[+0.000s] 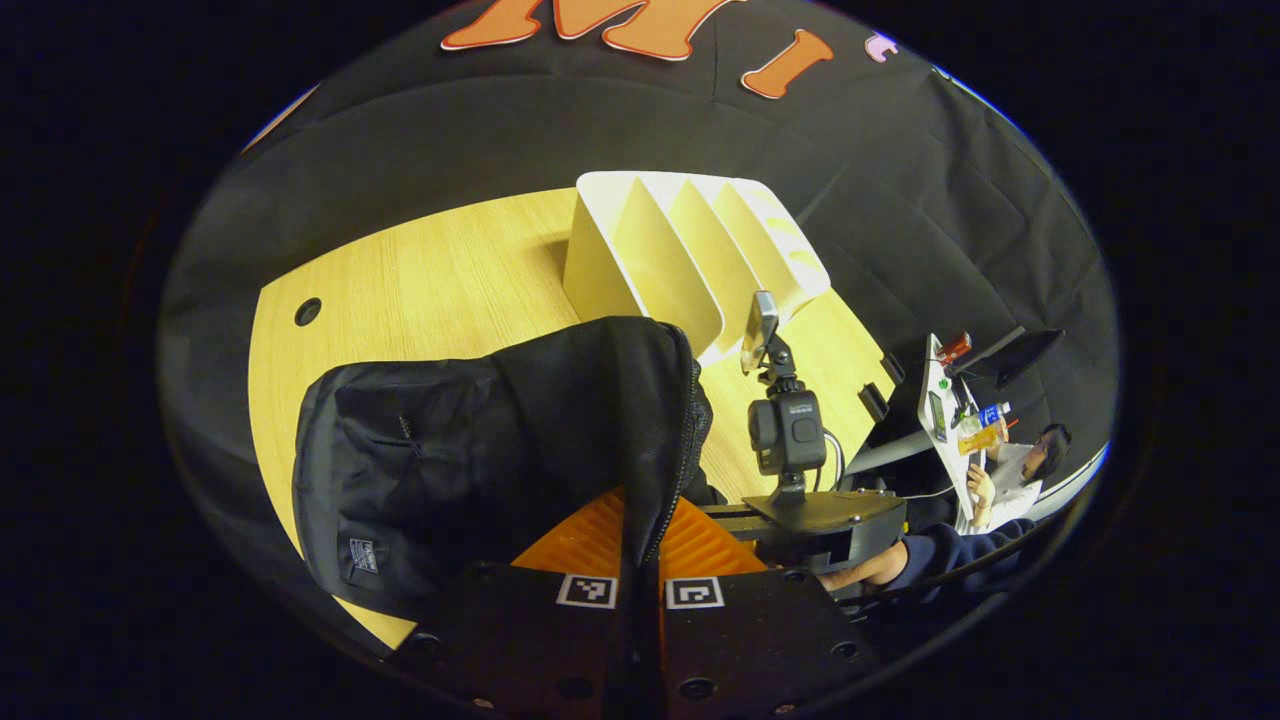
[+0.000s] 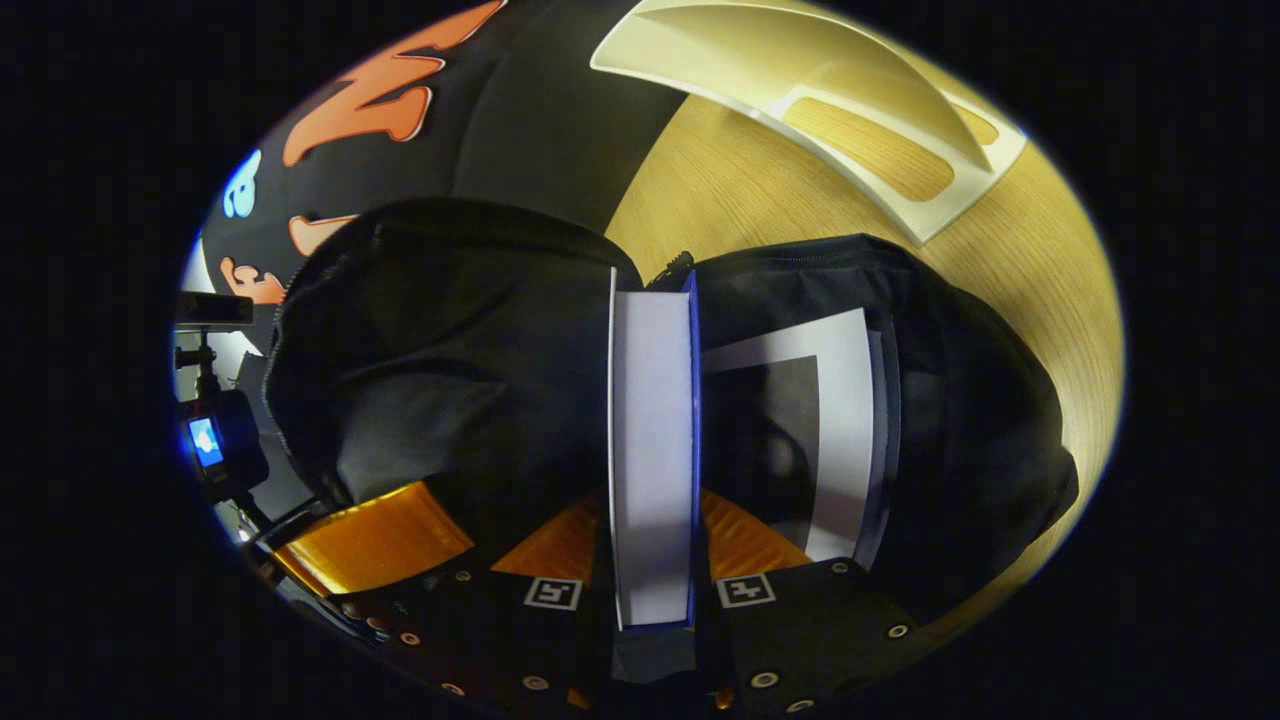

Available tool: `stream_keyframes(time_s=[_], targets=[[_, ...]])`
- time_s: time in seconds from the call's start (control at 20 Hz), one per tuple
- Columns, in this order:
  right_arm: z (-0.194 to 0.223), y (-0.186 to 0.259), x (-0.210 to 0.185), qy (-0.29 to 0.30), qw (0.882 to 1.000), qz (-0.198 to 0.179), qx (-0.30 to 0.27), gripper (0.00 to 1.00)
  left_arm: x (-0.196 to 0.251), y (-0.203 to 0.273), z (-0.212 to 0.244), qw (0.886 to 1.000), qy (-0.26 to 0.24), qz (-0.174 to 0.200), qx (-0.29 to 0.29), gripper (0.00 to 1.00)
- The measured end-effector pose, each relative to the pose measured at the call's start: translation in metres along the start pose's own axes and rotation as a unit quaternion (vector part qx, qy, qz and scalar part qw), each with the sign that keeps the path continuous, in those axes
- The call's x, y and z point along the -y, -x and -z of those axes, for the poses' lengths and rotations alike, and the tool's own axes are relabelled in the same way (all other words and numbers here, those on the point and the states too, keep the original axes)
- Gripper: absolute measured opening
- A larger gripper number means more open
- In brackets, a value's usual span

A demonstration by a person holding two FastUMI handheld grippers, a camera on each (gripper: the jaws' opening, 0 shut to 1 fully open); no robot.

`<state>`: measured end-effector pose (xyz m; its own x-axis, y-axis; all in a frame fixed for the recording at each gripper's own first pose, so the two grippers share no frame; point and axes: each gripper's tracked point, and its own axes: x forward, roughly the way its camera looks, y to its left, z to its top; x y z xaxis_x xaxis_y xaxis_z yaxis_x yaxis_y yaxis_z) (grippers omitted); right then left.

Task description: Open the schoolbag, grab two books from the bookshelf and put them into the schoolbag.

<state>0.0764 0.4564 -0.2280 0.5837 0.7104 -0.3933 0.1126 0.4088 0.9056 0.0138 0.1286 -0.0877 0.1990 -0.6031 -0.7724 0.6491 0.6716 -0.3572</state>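
**Between the bag's lips: second book poised edge-on over the opening**

Straight ahead of the right claw [image 2: 652, 600], at 12 o'clock in the right gripper view, a blue-covered book [image 2: 652, 440] is clamped between both fingers, its page edge facing the camera and its long axis running directly away from the claw into the open schoolbag [image 2: 440, 330]. Just beside it at 3 o'clock, another book [image 2: 840, 420] with a pale cover already sits inside the bag. The left claw [image 1: 640, 600] is pinched on the bag's zippered rim [image 1: 672, 470], apparently holding the mouth apart. At 12 o'clock in the left gripper view the white bookshelf [image 1: 690, 260] stands on the tabletop [image 1: 440, 280]. I judge the next move to be a straight push along the book's axis, then release.
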Motion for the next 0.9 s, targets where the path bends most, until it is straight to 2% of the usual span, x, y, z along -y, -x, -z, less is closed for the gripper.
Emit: stream_keyframes(time_s=[0.05,0.25,0.4,0.45,0.5,0.6,0.9], targets=[[-0.001,-0.001,0.008,0.012,1.000,0.026,0.000,0.46,0.000,0.001,0.002,1.000,0.006,0.003,-0.001,0.04],[-0.004,0.017,0.017,0.070,0.994,0.079,-0.004,0.60,-0.001,-0.007,0.005,1.000,0.016,0.005,-0.004,0.04],[-0.010,0.031,0.018,0.085,0.993,0.083,0.002,0.80,-0.004,-0.012,0.007,1.000,0.019,-0.007,-0.002,0.04],[-0.014,0.037,0.020,0.091,0.992,0.088,0.002,0.69,-0.003,-0.013,0.008,1.000,0.026,-0.006,-0.001,0.04],[-0.019,0.044,0.023,0.099,0.990,0.096,0.006,0.88,-0.004,-0.014,0.009,0.999,0.033,-0.009,0.000,0.04],[-0.031,0.060,0.029,0.118,0.986,0.114,0.020,0.97,-0.004,-0.016,0.011,0.999,0.039,-0.016,0.002,0.04],[-0.063,0.113,0.037,0.141,0.980,0.132,0.044,0.98,-0.001,-0.027,0.019,0.997,0.050,-0.054,0.003,0.04]])
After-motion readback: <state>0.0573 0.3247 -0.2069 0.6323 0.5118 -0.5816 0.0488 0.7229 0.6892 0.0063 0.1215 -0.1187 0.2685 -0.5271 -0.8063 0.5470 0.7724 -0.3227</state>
